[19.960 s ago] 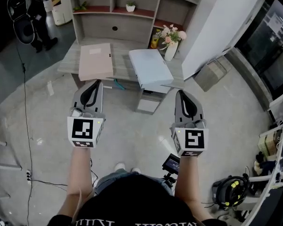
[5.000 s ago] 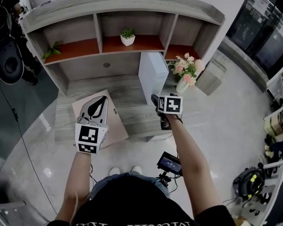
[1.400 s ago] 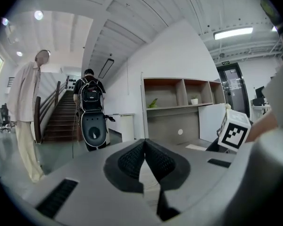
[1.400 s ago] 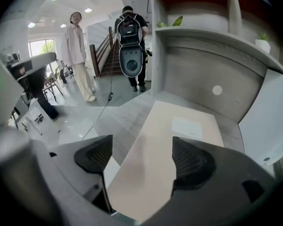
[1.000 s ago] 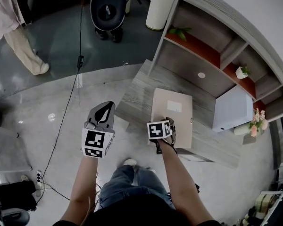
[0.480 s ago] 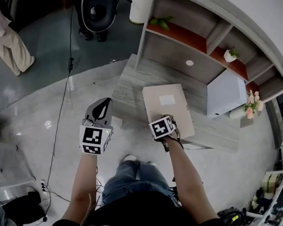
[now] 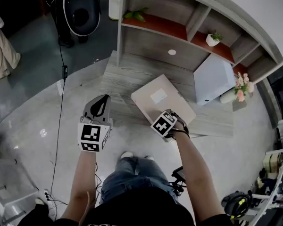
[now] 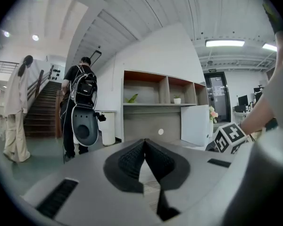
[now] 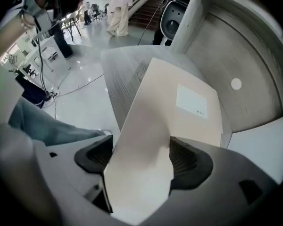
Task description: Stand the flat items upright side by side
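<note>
A flat beige box [image 7: 159,98] with a white label lies askew on the grey wooden desk [image 7: 122,86]. My right gripper [image 7: 171,118] is shut on the box's near edge. In the right gripper view the beige box [image 9: 179,112] fills the gap between the two dark pads of the right gripper [image 9: 141,161]. A pale blue box [image 7: 213,79] stands upright at the desk's back right and also shows as a pale blue box [image 8: 195,125] in the left gripper view. My left gripper [image 7: 102,100] hangs over the floor off the desk's front left. The left gripper [image 8: 145,150] is shut and holds nothing.
A shelf unit [image 7: 188,27] with small potted plants [image 7: 212,37] rises behind the desk. A vase of flowers [image 7: 239,86] stands right of the upright box. A black wheeled device [image 7: 80,11] and a cable [image 7: 61,79] are on the floor at left, with people [image 8: 19,107] nearby.
The beige box has turned on the desk to lie more diagonally, with my right gripper still on its near edge. The left gripper has stayed low at the front left.
</note>
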Action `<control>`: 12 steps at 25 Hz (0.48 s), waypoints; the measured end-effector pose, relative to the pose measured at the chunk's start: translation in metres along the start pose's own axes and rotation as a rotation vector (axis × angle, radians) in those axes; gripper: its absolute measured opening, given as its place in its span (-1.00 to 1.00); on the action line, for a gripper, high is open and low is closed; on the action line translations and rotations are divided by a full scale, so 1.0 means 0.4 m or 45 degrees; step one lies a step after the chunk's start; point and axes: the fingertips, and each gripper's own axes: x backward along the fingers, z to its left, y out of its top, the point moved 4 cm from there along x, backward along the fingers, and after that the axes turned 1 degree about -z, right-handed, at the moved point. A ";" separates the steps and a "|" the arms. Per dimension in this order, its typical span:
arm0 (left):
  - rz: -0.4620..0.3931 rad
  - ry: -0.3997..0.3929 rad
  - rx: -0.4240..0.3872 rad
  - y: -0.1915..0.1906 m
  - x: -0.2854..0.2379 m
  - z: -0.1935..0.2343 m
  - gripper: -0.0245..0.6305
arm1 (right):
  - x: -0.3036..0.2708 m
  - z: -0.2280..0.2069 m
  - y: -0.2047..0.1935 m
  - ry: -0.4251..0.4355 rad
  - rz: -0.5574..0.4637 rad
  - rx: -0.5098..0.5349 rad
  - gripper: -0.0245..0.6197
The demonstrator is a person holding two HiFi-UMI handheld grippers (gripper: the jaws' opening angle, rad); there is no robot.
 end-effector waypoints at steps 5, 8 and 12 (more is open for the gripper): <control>0.008 -0.035 0.002 -0.006 -0.018 -0.023 -0.89 | 0.001 -0.020 -0.084 -0.054 0.105 0.099 0.27; 0.016 -0.060 0.005 -0.013 -0.031 -0.040 -0.89 | -0.006 -0.035 -0.125 -0.121 0.118 0.090 0.27; 0.039 -0.111 -0.003 -0.025 -0.047 -0.075 -0.89 | -0.013 -0.042 -0.147 -0.223 0.074 0.043 0.27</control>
